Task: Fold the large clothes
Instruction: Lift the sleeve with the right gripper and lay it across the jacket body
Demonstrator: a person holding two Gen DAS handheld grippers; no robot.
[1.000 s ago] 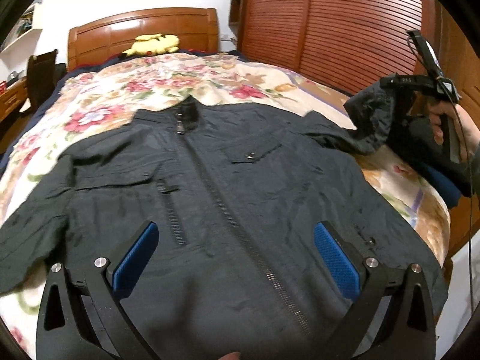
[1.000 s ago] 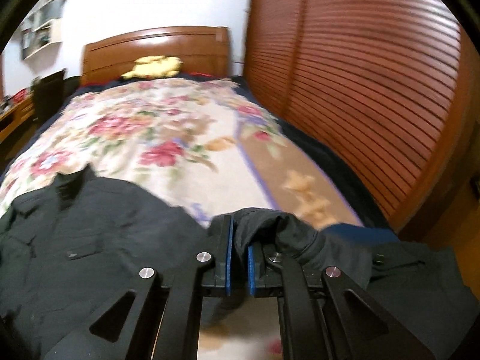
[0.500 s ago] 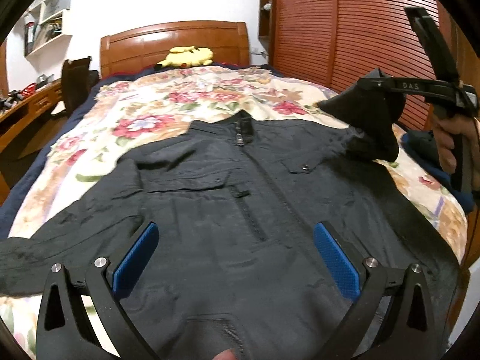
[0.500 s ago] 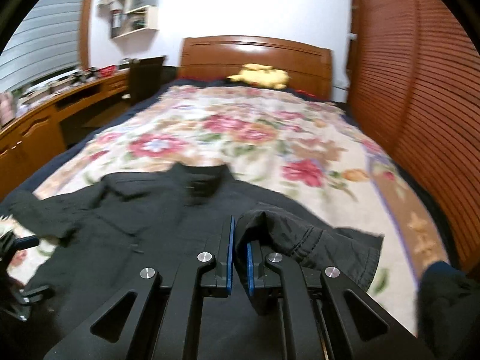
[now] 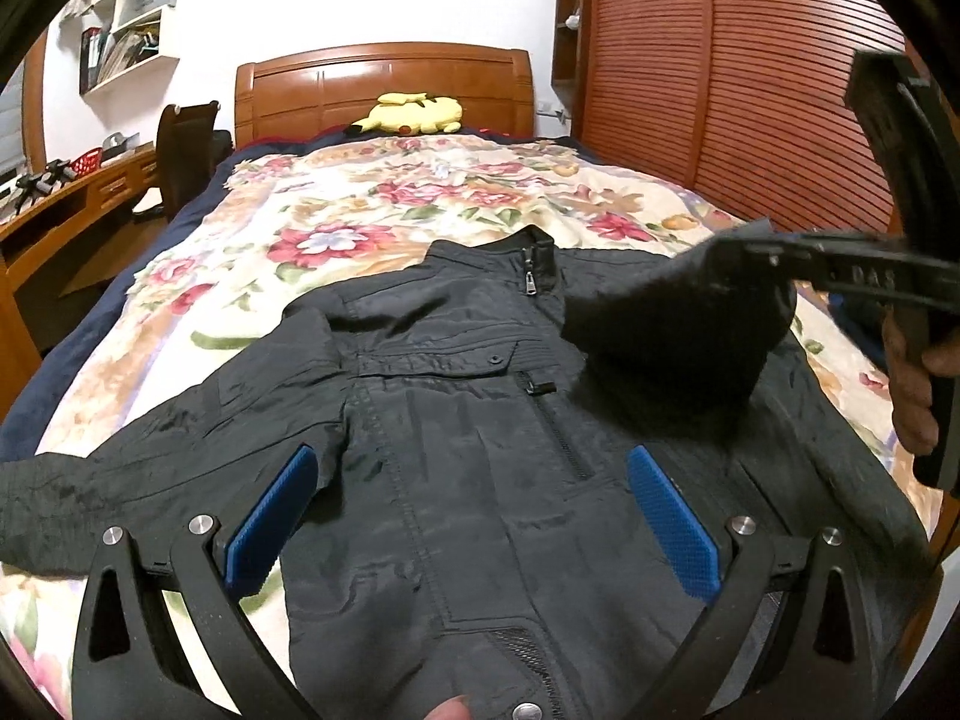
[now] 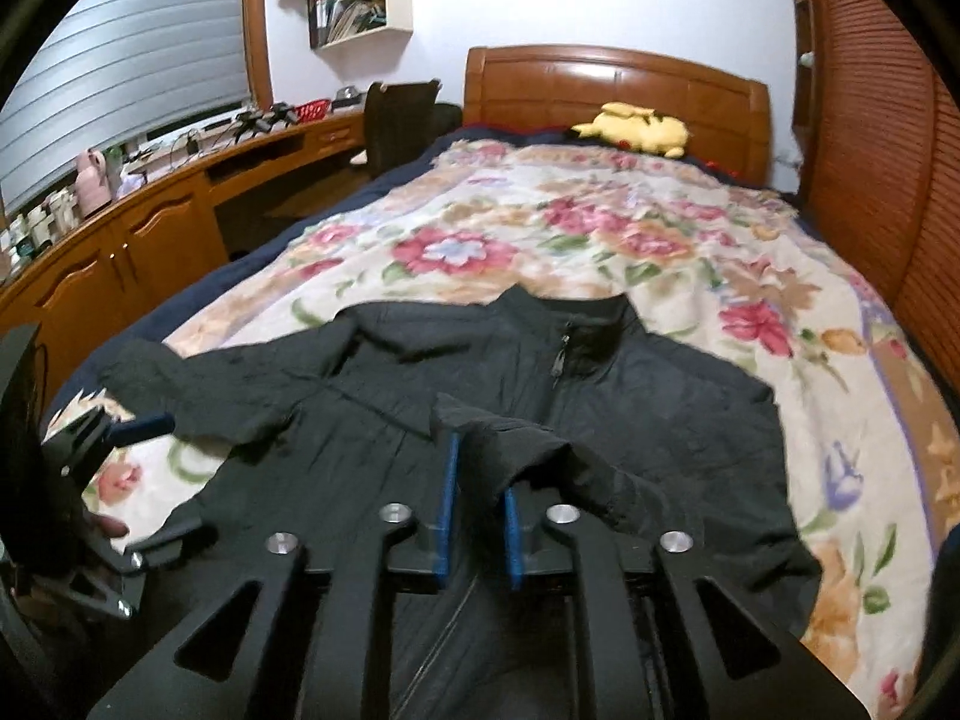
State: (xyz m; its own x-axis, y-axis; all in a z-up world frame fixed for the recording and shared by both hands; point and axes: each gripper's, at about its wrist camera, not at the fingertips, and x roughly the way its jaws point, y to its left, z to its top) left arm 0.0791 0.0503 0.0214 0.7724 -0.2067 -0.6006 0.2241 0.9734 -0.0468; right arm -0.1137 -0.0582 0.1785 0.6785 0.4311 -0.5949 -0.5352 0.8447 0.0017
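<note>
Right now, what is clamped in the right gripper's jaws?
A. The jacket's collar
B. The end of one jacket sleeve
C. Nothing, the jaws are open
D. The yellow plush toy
B: the right gripper has its jaws shut on the sleeve end, lifted over the chest of the black jacket, whose collar lies flat.

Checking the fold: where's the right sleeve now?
The sleeve is pinched in the right claw, lifted over the jacket's chest just below the collar; the left claw hangs open above the hem.
</note>
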